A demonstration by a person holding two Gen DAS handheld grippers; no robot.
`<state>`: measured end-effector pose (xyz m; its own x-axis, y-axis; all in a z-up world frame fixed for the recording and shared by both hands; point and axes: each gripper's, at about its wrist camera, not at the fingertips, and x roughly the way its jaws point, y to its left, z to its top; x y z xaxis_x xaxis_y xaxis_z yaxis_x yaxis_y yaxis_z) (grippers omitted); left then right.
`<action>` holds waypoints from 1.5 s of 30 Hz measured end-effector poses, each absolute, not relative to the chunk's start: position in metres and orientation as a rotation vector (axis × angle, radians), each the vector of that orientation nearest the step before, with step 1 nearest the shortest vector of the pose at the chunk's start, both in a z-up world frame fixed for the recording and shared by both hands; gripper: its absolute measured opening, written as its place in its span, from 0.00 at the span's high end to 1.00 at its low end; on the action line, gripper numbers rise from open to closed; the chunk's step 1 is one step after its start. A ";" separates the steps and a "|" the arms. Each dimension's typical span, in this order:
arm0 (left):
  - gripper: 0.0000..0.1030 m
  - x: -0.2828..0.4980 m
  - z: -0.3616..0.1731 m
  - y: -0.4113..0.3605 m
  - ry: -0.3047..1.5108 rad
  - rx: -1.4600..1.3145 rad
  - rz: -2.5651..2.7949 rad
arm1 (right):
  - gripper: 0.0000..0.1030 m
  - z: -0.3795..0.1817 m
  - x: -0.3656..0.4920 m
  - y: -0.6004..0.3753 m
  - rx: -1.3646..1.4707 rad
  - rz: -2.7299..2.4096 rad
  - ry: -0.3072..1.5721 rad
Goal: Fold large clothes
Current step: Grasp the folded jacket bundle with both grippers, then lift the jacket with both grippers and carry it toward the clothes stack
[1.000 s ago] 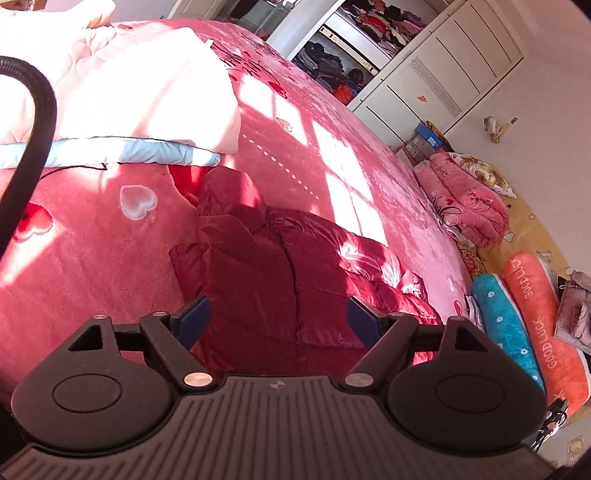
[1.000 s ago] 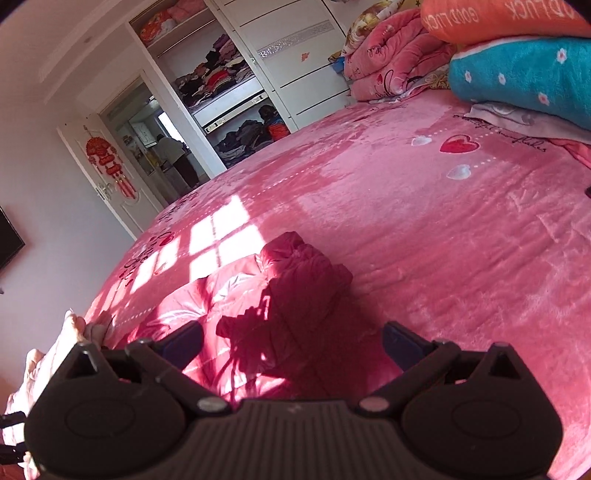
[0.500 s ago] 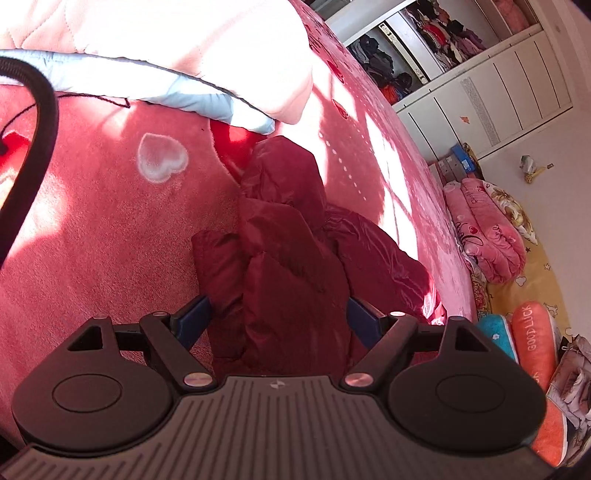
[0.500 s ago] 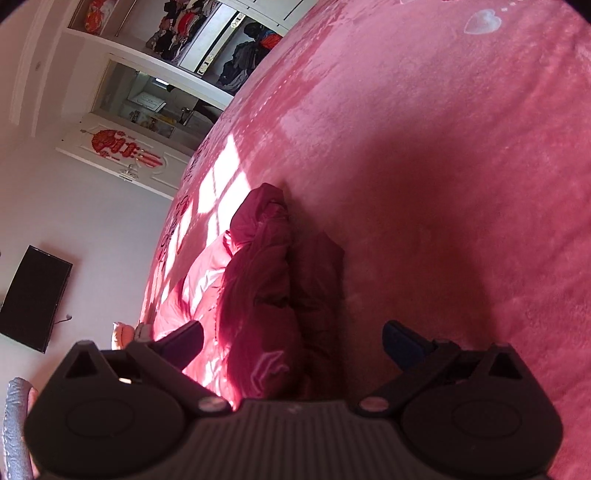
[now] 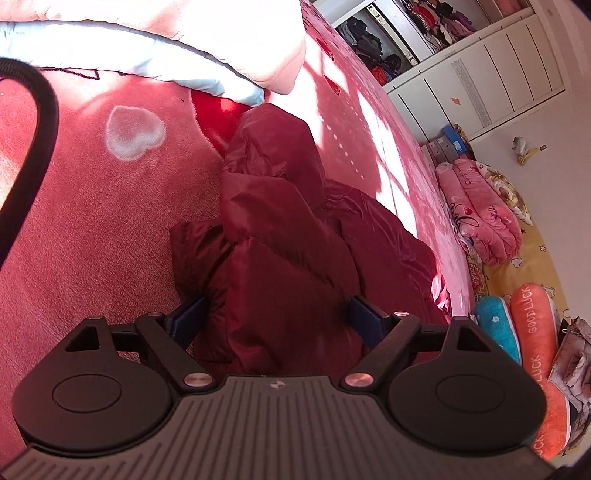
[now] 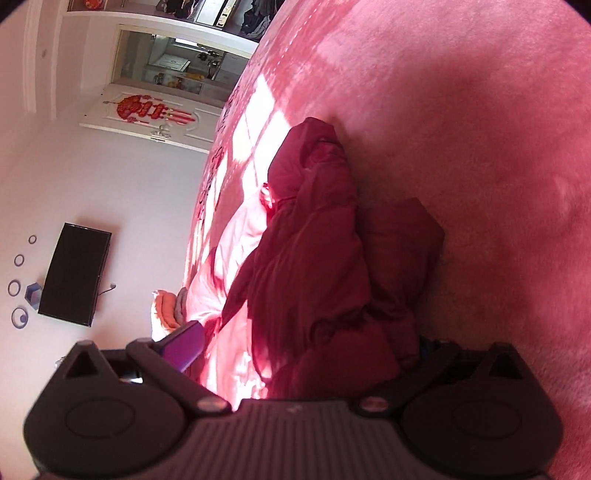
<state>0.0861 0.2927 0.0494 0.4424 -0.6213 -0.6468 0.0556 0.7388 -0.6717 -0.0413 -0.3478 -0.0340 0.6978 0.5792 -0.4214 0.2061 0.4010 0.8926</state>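
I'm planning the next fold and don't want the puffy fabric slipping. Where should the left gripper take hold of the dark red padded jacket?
Probably the near bulge of the jacket, which already sits between the open fingers of the left gripper. Come straight forward along the fingers and pinch a quilted ridge there; the hood end lies far off near the folded quilt.

We see a bed under a pink plush blanket (image 5: 92, 221) printed with hearts, sunlight falling across it in window-pane patches. A dark red padded jacket (image 5: 280, 258) lies bunched on it (hood end toward the pillows). Beside the hood rests a pale pink quilt (image 5: 184, 33) edged in light blue, its corner close to the jacket.
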 end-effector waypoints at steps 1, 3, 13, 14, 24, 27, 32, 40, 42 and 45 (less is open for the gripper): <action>0.00 0.087 0.048 0.290 1.041 -0.627 -0.458 | 0.00 -0.031 -0.042 -0.344 1.145 0.255 0.808; 0.00 0.087 0.049 0.288 1.041 -0.615 -0.464 | 0.01 -0.024 -0.043 -0.335 1.093 0.211 0.809; 0.48 0.076 0.058 0.276 1.003 -0.537 -0.423 | 0.51 0.007 -0.072 -0.292 0.868 -0.009 0.757; 0.50 0.073 0.059 0.274 0.994 -0.526 -0.416 | 0.56 0.014 -0.076 -0.284 0.820 -0.031 0.749; 0.76 0.042 0.087 0.260 0.890 -0.384 -0.375 | 0.69 0.073 -0.127 -0.226 0.448 -0.154 0.629; 0.78 0.031 0.098 0.262 0.849 -0.378 -0.383 | 0.71 0.087 -0.140 -0.213 0.366 -0.162 0.594; 0.79 0.016 0.114 0.271 0.793 -0.365 -0.417 | 0.75 0.111 -0.143 -0.177 0.199 -0.183 0.529; 0.80 -0.003 0.133 0.305 0.712 -0.380 -0.475 | 0.79 0.149 -0.143 -0.150 0.079 -0.192 0.440; 0.80 -0.007 0.138 0.313 0.684 -0.391 -0.479 | 0.80 0.161 -0.143 -0.141 0.043 -0.181 0.416; 0.80 -0.011 0.146 0.332 0.645 -0.411 -0.478 | 0.80 0.177 -0.139 -0.130 0.013 -0.161 0.374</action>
<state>-0.0112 0.3317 0.1461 0.6989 -0.5395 -0.4696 0.2914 0.8144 -0.5019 -0.1390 -0.1300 0.1774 0.9181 -0.1546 -0.3650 0.1595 0.9871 -0.0171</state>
